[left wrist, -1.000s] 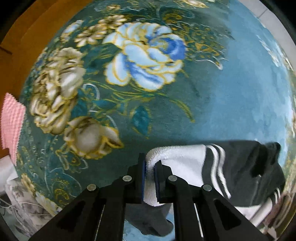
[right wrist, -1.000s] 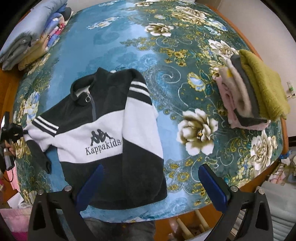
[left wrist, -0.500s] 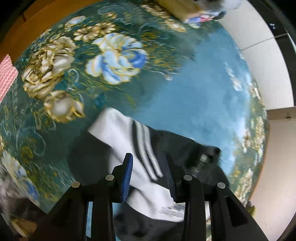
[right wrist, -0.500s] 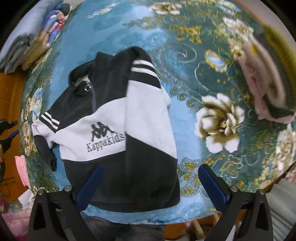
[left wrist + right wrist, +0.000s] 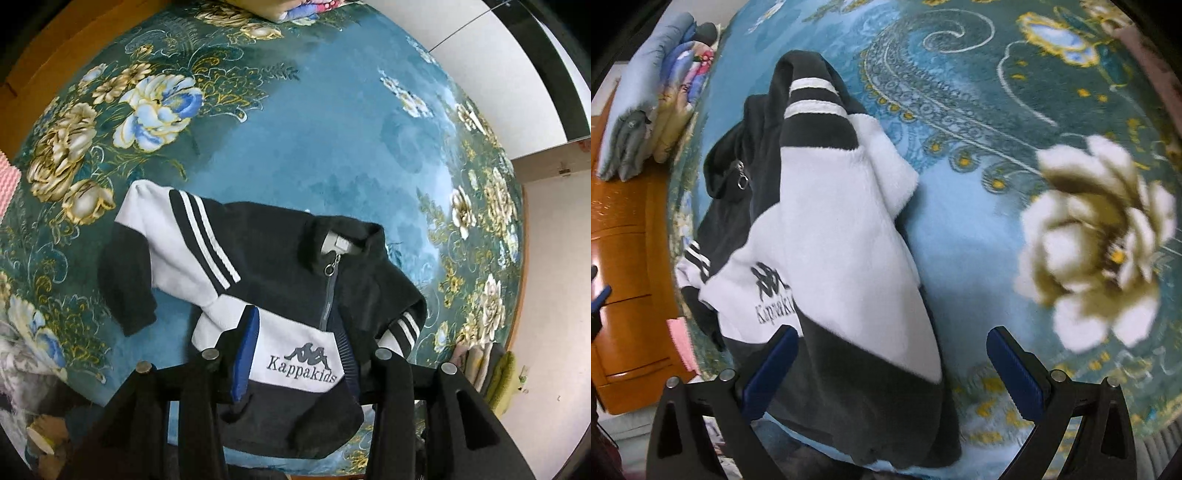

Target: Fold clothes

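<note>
Teal floral blanket (image 5: 332, 147) covers the bed, where a black-and-white fleece "Kappakids" zip jacket (image 5: 288, 280) lies near its front edge. Left hand-held gripper (image 5: 295, 354) hovers empty and parted above it; right hand-held gripper (image 5: 892, 369) gapes wide.

"Kappakids" on jacket (image 5: 295, 280) chest (white panel), under seated-figures logo

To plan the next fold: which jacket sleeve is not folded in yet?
The sleeve bent out beside the gold flowers, its cuff on the blanket. The other sleeve lies over the jacket front.
</note>
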